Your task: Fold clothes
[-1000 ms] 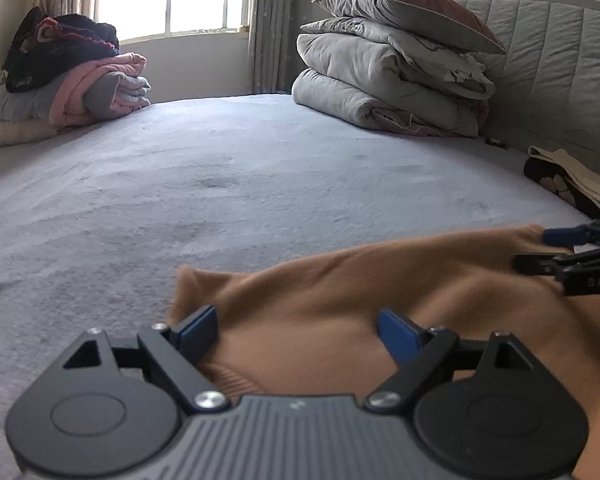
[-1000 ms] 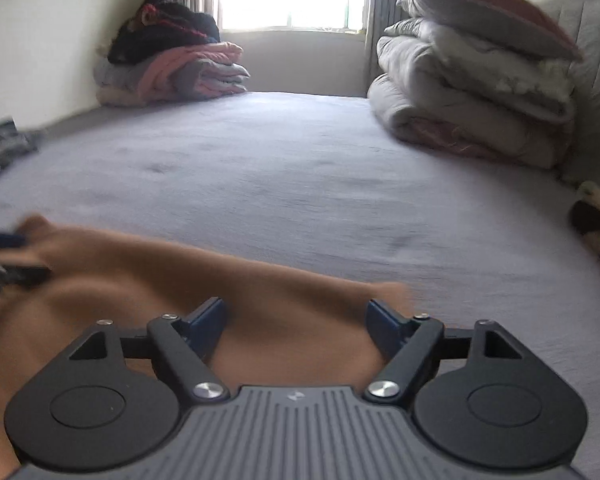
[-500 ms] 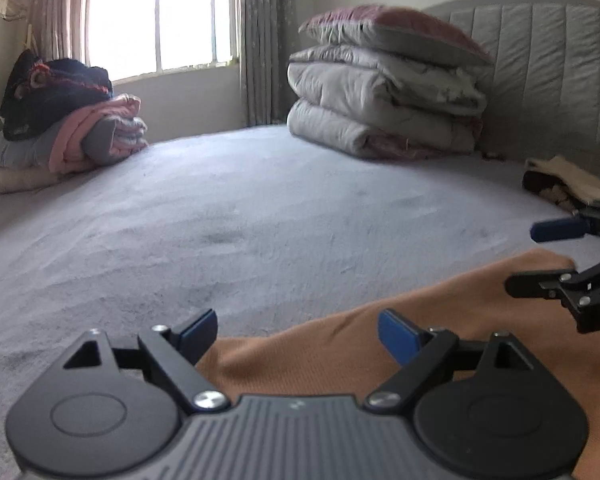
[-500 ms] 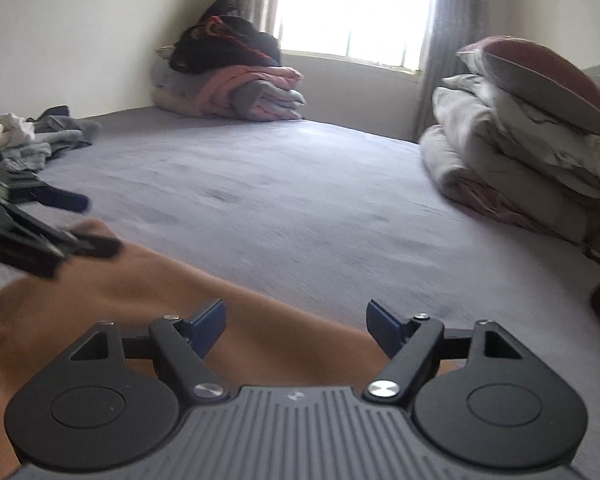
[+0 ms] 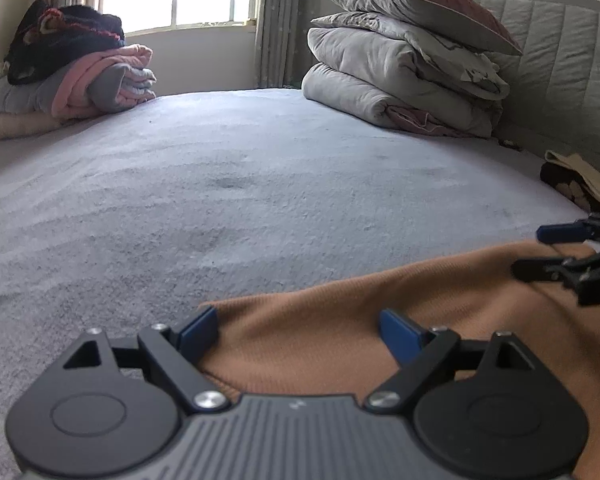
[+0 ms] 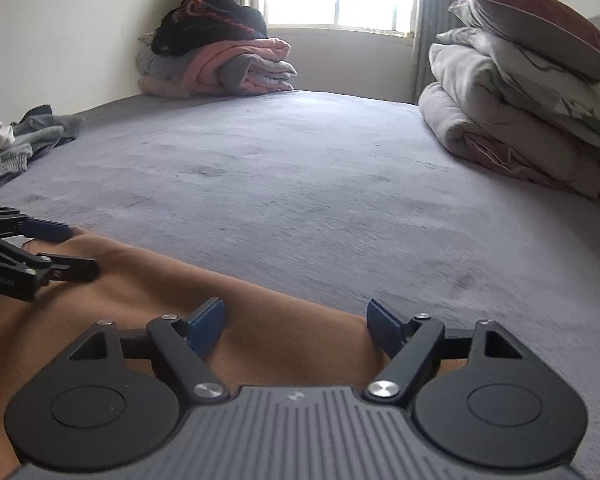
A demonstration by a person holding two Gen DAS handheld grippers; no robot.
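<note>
Left gripper [image 5: 300,330]: jaws spread over the brown garment [image 5: 380,312] | right gripper [image 6: 296,322]: jaws spread, garment beneath | grey bed [image 5: 260,184] under it all

No readable text; small logo mark on tool [image 6: 296,334] housing, illegible.

Left tool [image 5: 298,330] spread wide over brown garment [image 5: 340,340] on bed [image 5: 220,184].
</note>
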